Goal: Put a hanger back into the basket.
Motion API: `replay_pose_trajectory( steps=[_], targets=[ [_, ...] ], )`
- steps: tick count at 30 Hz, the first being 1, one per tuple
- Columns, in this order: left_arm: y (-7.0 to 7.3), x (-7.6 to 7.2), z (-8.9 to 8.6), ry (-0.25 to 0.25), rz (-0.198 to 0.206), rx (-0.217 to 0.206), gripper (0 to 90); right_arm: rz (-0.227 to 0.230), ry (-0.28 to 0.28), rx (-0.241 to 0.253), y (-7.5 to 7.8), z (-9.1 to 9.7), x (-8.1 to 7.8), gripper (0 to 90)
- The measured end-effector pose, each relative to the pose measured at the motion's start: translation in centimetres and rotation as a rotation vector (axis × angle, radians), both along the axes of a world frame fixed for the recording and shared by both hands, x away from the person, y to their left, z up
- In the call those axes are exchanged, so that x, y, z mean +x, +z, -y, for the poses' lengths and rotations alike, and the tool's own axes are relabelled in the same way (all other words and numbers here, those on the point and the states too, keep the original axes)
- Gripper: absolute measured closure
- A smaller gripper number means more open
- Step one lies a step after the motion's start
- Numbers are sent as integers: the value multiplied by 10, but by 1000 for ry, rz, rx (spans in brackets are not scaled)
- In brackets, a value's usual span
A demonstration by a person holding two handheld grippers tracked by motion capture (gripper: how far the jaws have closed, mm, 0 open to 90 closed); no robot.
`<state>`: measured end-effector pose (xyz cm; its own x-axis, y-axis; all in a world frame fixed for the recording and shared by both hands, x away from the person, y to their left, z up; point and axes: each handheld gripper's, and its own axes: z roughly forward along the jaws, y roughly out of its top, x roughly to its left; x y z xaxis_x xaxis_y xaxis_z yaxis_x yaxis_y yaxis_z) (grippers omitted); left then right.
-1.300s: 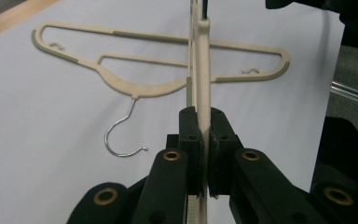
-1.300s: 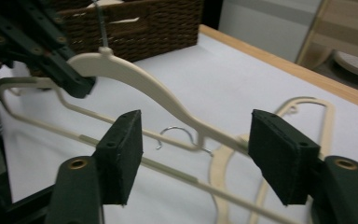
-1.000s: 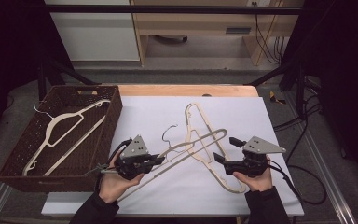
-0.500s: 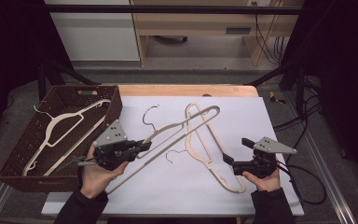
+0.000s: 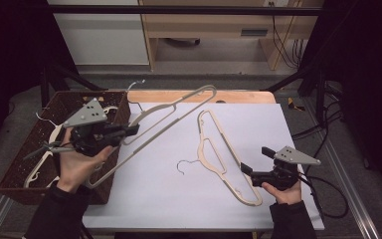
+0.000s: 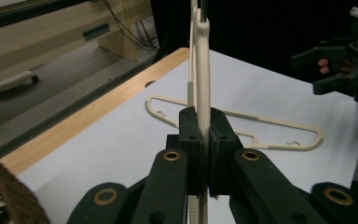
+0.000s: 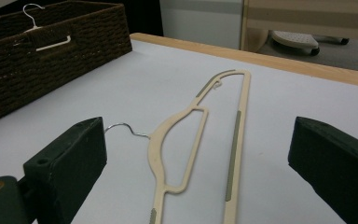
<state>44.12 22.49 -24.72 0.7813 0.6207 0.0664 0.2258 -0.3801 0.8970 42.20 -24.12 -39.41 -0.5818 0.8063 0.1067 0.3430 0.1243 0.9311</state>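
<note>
My left gripper [image 5: 131, 130] [image 6: 204, 119] is shut on a beige hanger [image 5: 175, 111] [image 6: 201, 56] and holds it in the air, slanting from the basket's near corner up toward the table's far edge. A second beige hanger [image 5: 202, 158] [image 7: 161, 154] [image 6: 279, 122] with a wire hook lies flat on the white table top. My right gripper [image 5: 256, 160] [image 7: 200, 140] hovers at that hanger's near end. Its jaws have just been opening and stand wide apart with nothing gripped; the hanger lies on the table ahead of them.
A dark wicker basket [image 5: 35, 188] [image 7: 51, 60] stands at the table's left edge with pale hangers [image 5: 40, 164] [image 7: 46, 39] inside. The white sheet [image 5: 288, 129] covers most of the table, and a wooden strip runs along its far edge. Cables trail off to the right.
My left gripper has lifted its hanger up and to the left, over the basket's edge. The right gripper's jaws have spread wider and it has stayed by the lying hanger.
</note>
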Motion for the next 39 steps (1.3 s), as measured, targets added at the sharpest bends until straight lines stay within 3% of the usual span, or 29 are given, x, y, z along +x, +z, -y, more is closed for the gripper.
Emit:
replay_pose_trajectory(
  steps=[7,18,23,27,39],
  targets=[
    [9,17,-33,56,5,4,863,4,-5,1,1,2,0,47],
    [7,33,-93,140,6,-17,863,-1,-1,-8,0,2,0,46],
    [0,39,-121,182,-3,-28,863,-2,-6,-5,-1,2,0,46],
    [-8,44,-140,219,-16,-1,863,-5,-5,-4,-1,1,1,45],
    [-40,54,-189,300,-85,-7,863,-10,2,-24,-3,0,2,45]
  ],
)
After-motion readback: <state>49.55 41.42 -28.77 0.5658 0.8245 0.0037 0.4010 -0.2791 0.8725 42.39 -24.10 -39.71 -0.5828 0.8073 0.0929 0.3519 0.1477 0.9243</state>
